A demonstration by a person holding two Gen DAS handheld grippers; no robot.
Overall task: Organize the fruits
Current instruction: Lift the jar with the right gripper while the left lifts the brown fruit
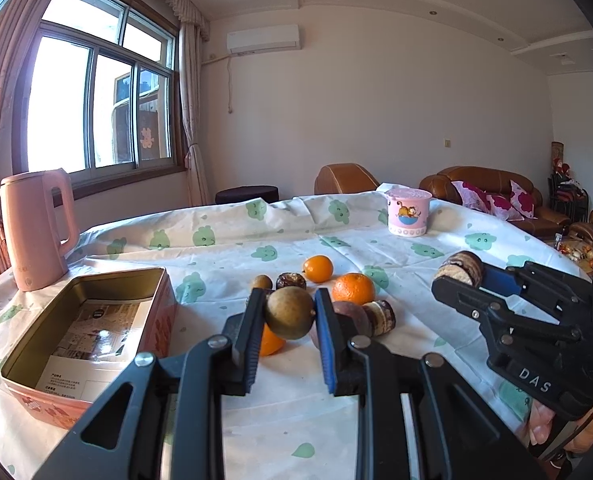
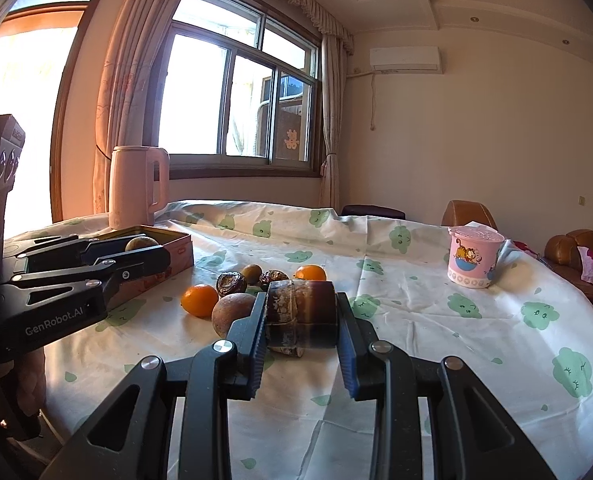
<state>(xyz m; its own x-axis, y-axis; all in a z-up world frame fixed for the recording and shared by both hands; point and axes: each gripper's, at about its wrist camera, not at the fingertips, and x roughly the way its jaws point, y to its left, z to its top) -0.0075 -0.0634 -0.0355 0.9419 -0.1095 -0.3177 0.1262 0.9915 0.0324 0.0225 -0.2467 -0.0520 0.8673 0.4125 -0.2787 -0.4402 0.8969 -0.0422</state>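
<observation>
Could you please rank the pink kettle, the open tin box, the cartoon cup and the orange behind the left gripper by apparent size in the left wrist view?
1. Open tin box, though it is nearest the camera.
2. Pink kettle.
3. Cartoon cup.
4. Orange.

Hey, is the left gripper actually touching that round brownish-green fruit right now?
Touching. The left wrist view shows the left gripper pressing the fruit from both sides.
</observation>
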